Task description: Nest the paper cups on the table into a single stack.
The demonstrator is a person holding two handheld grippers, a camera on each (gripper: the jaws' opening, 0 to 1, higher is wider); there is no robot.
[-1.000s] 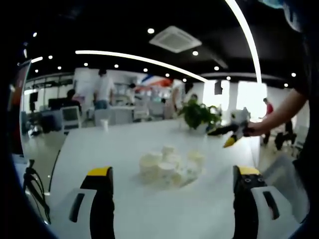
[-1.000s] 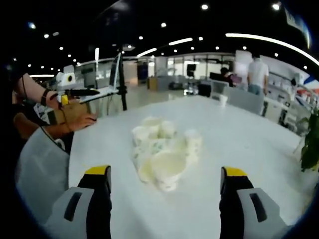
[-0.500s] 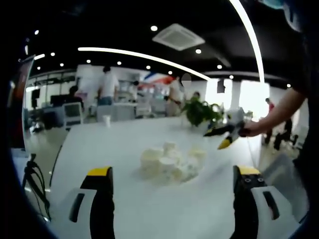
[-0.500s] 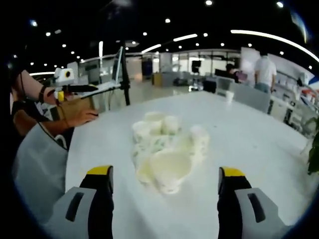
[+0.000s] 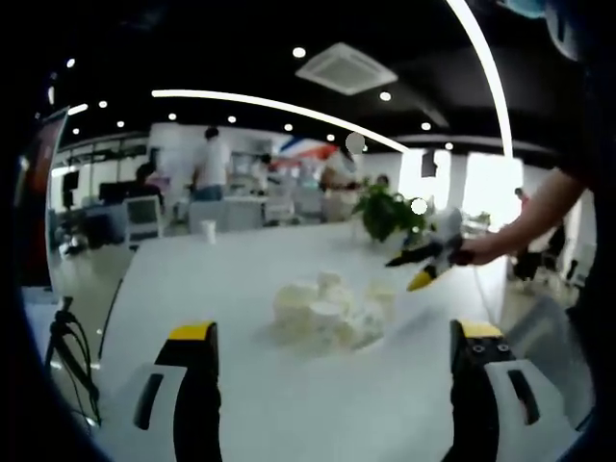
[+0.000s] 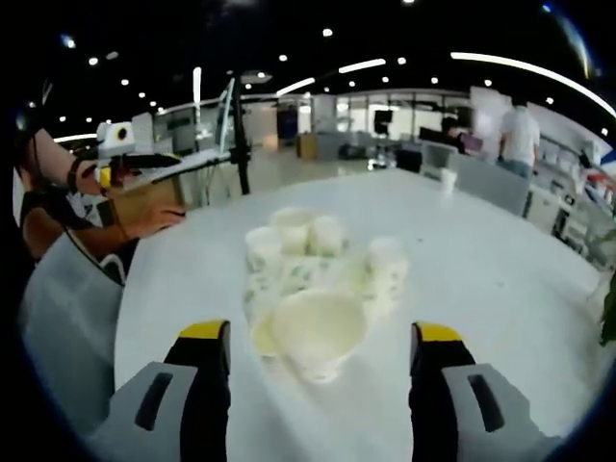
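Observation:
Several white paper cups (image 5: 332, 310) sit in a loose cluster mid-table, some upright and some on their sides. My left gripper (image 5: 332, 337) is open, its jaws well short of the cluster. The right gripper (image 5: 416, 267) reaches in from the right, held by a hand, above the cups' right side. In the right gripper view the cups (image 6: 318, 279) lie just ahead, the nearest cup (image 6: 318, 332) on its side with its mouth facing me. My right gripper (image 6: 318, 337) is open, its jaws flanking that nearest cup without touching it.
The white table (image 5: 212, 289) stretches back to a lone paper cup (image 5: 209, 231) and a potted plant (image 5: 385, 212). A lone cup (image 6: 448, 180) also stands at the far end. A person's arm (image 6: 58, 207) holds the left gripper (image 6: 125, 159) at left. People stand at desks behind.
The right gripper has moved closer to the cups, which now loom larger between its jaws. In the left gripper view it has come in leftward toward the cluster. The cups have not moved.

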